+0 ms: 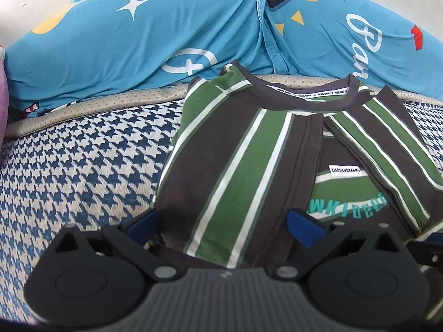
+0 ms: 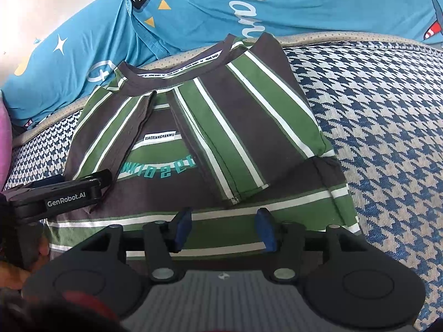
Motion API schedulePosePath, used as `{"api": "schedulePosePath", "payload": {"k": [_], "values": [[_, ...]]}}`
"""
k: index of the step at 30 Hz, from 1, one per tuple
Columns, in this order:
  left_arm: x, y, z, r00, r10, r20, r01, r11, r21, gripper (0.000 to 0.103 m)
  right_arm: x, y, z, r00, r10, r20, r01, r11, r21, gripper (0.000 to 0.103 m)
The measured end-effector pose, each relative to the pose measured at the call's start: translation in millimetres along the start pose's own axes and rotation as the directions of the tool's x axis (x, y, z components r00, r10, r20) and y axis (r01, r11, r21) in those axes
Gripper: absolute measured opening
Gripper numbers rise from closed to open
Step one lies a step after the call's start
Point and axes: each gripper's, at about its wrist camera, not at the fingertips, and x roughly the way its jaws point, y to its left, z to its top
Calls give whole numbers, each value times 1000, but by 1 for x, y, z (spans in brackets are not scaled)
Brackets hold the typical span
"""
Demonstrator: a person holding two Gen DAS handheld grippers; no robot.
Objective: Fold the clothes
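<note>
The striped shirt (image 2: pixel 210 127) lies flat in the middle of the frame on the houndstooth mattress (image 2: pixel 387 127). Both sleeves are folded inward. Its collar points to the top of the frame, toward the blue blanket (image 1: pixel 166 36), and its long axis runs bottom to top. The left gripper (image 1: pixel 221 224) is wide open over the lower part of the shirt. The right gripper (image 2: pixel 223 228) is half open above the hem.

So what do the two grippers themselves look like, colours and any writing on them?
Both are matt black plastic with a ribbed grey body and round black hubs on each side. The left gripper and right gripper have dark blue fingertip pads. The left one's side, seen from the right wrist, carries white GenRobot.AI lettering.
</note>
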Motion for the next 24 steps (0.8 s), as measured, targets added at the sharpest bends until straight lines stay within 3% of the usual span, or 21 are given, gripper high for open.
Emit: {"api": "schedulePosePath", "payload": {"k": [8,19,24], "values": [[-8,5,2,998,68,0,-68,997,-43,103,-8,-1,7,999,14,34,-14,1000,-14,53],[-23,4,-9,995,91,-28,-93,994,-59,103,-20,-2,18,995,19,95,-15,999,-39,53],[-22,5,-11,994,99,-43,-101,993,-61,103,-16,-7,15,996,28,82,-24,999,-44,53]]}}
